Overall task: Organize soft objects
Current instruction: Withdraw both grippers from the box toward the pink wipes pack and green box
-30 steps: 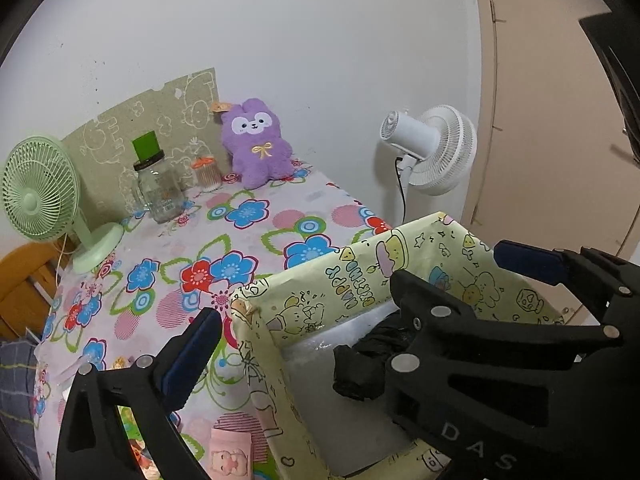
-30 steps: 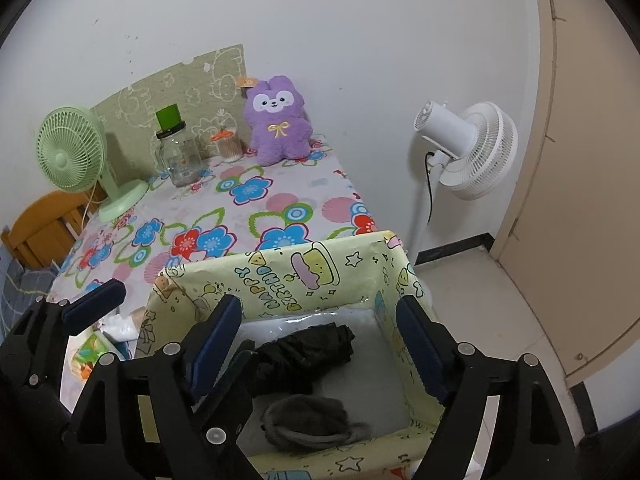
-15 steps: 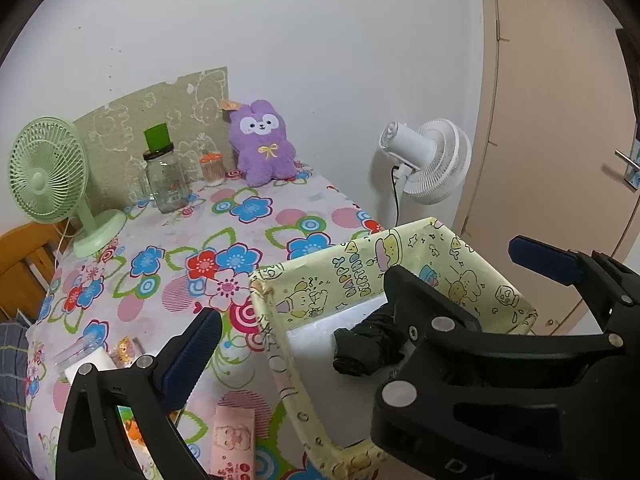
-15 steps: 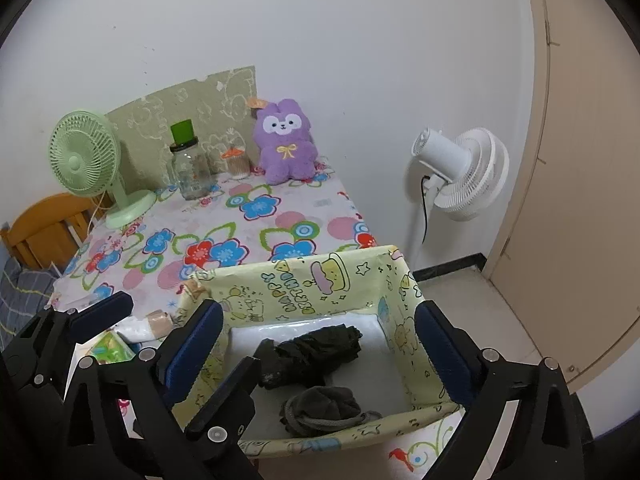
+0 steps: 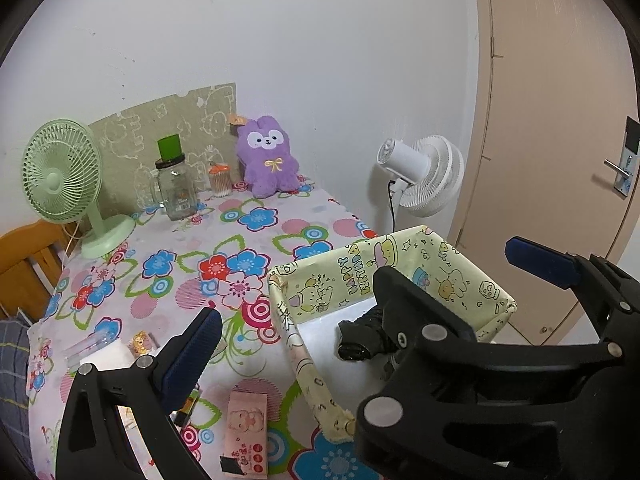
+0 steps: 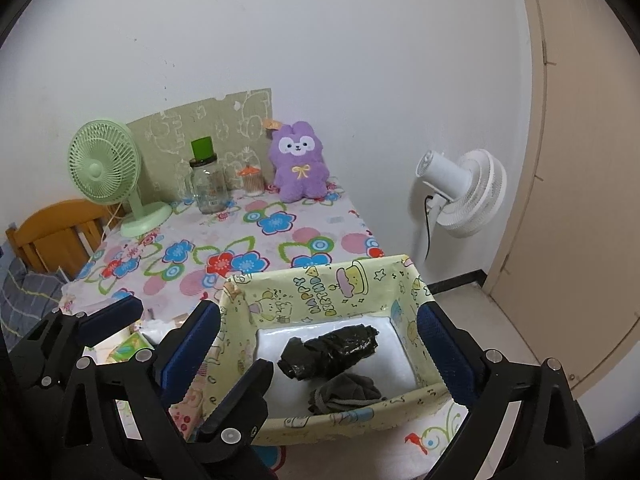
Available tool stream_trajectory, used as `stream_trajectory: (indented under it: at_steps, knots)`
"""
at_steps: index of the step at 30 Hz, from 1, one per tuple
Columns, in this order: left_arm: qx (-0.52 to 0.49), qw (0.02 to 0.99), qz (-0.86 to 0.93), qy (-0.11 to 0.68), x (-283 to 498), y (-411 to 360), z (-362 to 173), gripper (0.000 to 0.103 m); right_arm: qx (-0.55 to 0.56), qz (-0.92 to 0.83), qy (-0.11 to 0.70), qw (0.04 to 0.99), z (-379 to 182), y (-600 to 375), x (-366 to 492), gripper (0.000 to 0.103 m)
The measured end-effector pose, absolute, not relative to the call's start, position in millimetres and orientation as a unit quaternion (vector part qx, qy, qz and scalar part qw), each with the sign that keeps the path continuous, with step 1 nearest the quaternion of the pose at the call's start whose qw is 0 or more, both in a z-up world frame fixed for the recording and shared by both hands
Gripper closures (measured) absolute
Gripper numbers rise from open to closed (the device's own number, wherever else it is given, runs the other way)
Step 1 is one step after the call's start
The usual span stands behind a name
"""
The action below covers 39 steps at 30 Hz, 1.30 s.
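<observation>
The purple plush rabbit (image 6: 298,162) looks fluffy; the glass jar (image 6: 208,190) is glossy; the box (image 6: 332,292) is wrapped in printed paper.

Left tool (image 5: 360,312) jaws spread wide, right tool (image 6: 320,328) likewise, both empty

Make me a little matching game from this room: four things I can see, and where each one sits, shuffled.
Things:
1. purple plush bunny
2. black bundle
3. green fan
4. white fan

Places:
A. inside the yellow box
B. beyond the table's right edge, beside the door
C. table's back left
D. against the back wall, right of the glass jar

Pairs: 1-D, 2-A, 3-C, 4-B
</observation>
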<state>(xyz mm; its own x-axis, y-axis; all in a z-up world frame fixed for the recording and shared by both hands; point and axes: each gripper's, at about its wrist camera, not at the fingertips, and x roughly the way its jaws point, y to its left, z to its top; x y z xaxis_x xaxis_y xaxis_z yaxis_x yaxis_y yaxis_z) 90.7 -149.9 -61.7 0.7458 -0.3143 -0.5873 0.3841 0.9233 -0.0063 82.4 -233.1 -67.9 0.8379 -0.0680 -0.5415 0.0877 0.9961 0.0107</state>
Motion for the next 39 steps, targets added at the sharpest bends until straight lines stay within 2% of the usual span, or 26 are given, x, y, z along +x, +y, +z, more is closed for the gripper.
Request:
stream_trajectory:
  at_steps: [17, 39]
  knots:
    - [0.049, 0.942, -0.166, 0.287, 68, -108, -57, 0.001, -0.010, -0.021, 0.258, 0.966, -58, -189, 57, 0.003]
    - [0.039, 0.944, -0.125, 0.303, 59, -45, -86, 0.003, -0.009, 0.021, 0.277, 0.961, -90, -125, 56, 0.003]
